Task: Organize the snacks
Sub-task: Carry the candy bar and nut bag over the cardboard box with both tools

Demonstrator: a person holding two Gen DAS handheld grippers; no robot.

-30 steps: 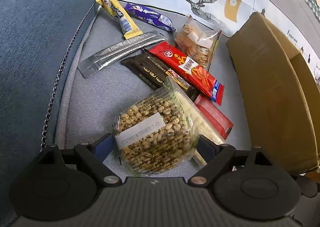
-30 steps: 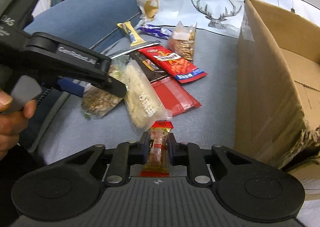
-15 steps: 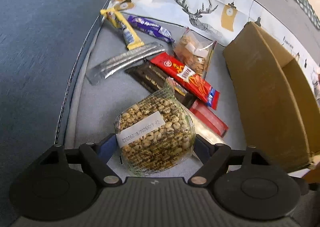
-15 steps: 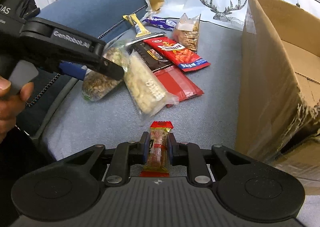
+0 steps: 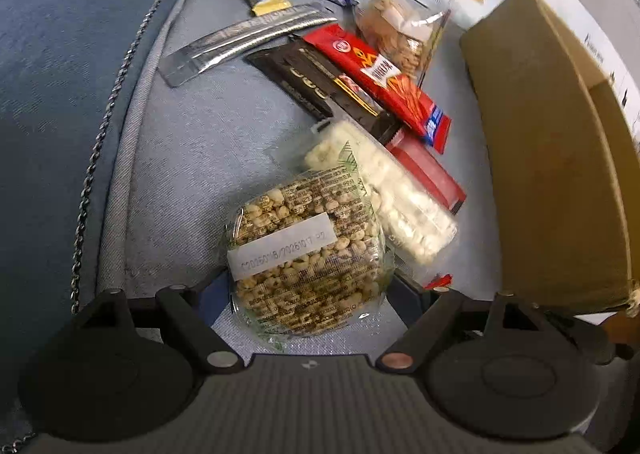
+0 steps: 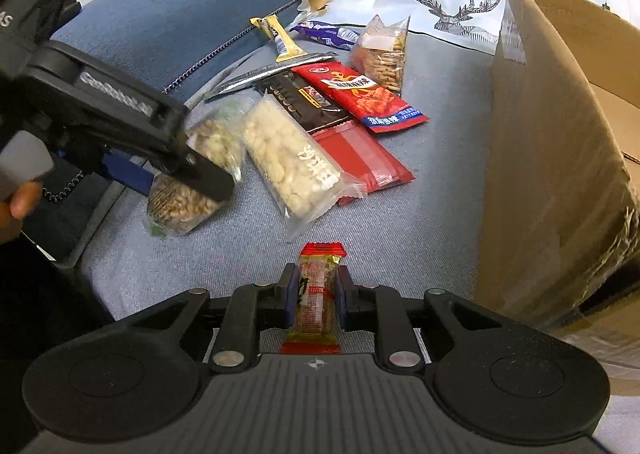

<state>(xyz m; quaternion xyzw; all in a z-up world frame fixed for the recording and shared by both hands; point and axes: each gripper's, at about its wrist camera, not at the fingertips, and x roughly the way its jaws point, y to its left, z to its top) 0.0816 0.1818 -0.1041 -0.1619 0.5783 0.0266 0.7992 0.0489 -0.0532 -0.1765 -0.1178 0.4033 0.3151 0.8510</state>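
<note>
While we hold the round, crinkly bag of puffed grains (image 5: 306,254) at lower centre of the left view, the left gripper (image 5: 308,294) clamps it from both sides; we should lift gently, since clear film slips. Further right, the pillow pack of white puffs (image 6: 290,167) lies flat on woven grey cloth (image 6: 420,221). Our right gripper (image 6: 314,300) pinches a slim red-ended candy bar (image 6: 318,288), bound for the stiff cardboard box (image 6: 560,157) at right.
</note>
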